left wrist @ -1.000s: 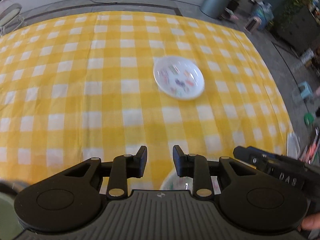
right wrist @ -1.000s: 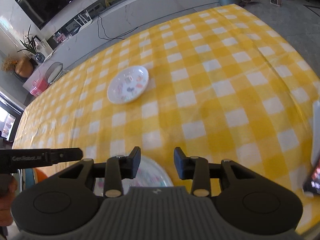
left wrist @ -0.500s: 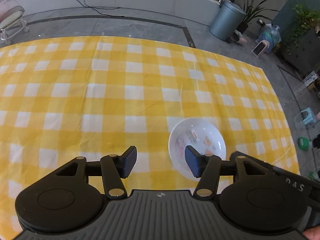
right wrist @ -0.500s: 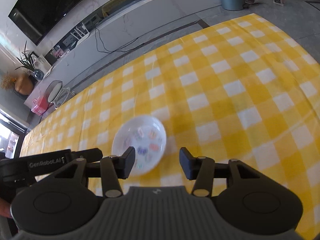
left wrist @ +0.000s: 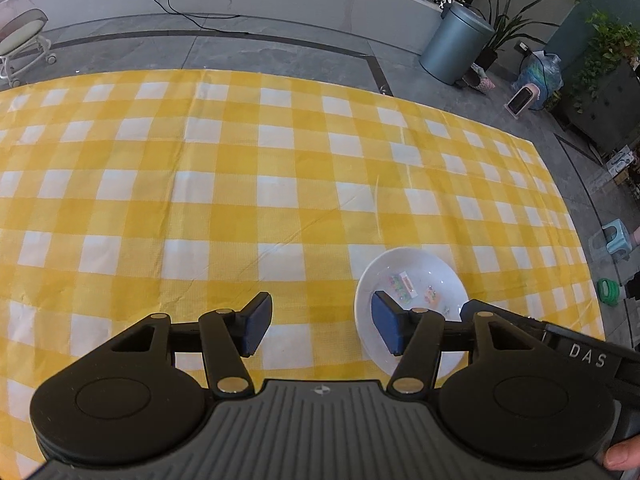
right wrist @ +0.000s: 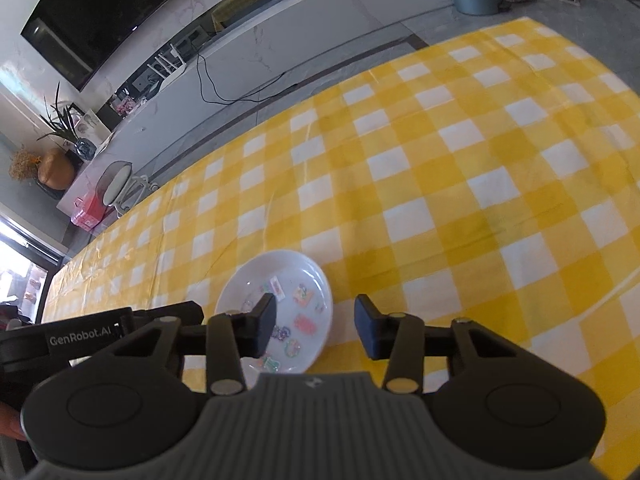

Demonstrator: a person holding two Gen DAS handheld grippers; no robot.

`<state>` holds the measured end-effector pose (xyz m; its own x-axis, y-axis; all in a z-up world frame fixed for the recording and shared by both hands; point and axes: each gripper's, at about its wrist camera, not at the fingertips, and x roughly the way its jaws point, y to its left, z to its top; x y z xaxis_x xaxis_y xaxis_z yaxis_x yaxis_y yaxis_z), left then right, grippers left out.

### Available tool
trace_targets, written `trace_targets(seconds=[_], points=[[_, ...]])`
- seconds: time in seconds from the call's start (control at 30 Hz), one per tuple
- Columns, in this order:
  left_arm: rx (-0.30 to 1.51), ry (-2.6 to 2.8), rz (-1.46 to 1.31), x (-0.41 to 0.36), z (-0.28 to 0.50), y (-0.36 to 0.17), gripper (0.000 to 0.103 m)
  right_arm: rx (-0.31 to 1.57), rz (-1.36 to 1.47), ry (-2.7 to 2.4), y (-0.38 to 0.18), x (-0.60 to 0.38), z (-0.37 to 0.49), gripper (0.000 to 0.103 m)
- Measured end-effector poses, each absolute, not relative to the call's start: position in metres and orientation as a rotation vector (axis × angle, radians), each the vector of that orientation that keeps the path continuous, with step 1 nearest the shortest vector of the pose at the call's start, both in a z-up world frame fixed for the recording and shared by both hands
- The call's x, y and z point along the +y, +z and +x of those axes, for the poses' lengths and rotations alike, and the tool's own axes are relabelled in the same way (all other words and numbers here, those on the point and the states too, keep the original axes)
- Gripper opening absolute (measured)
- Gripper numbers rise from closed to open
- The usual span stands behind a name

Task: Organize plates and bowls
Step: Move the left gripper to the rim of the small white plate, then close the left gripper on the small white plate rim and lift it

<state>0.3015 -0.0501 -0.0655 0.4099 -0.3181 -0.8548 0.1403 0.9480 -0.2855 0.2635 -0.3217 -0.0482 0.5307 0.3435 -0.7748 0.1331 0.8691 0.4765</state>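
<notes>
The task looks near its beginning — the white bowl (left wrist: 412,300) lies alone on the checked tablecloth (left wrist: 200,200), not yet gripped. The left gripper (left wrist: 320,326) and right gripper (right wrist: 316,330) both hover with jaws wide apart and empty, the bowl between them — no stack is visible.

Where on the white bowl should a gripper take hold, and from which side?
Grip the bowl by its thin raised rim, probably the near-right edge, one finger inside, one outside. It sits upright on the cloth, too wide to span, and the open right gripper is closest there.

Table w/ yellow-white check cloth (left wrist: 224,200), creased, one white plate (left wrist: 412,280) w/ coloured pattern on cloth near front edge, flat.
</notes>
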Motion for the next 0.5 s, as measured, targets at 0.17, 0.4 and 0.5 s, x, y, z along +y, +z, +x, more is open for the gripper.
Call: trace_targets(seconds=[0.17,0.4,0.5], points=[[1.117,-0.315,-0.206,-0.054,0.300,-0.071,0.064,1.022,0.550,0.135,-0.054,-0.324,0.264,0.028],[1.139,-0.323,-0.189,-0.064,0.304,-0.078,0.042,1.039,0.530,0.137,-0.062,-0.318,0.265,0.017],[1.135,-0.327,-0.157,-0.068,0.304,-0.078,0.028,1.034,0.519,0.139,-0.063,-0.315,0.265,0.012]])
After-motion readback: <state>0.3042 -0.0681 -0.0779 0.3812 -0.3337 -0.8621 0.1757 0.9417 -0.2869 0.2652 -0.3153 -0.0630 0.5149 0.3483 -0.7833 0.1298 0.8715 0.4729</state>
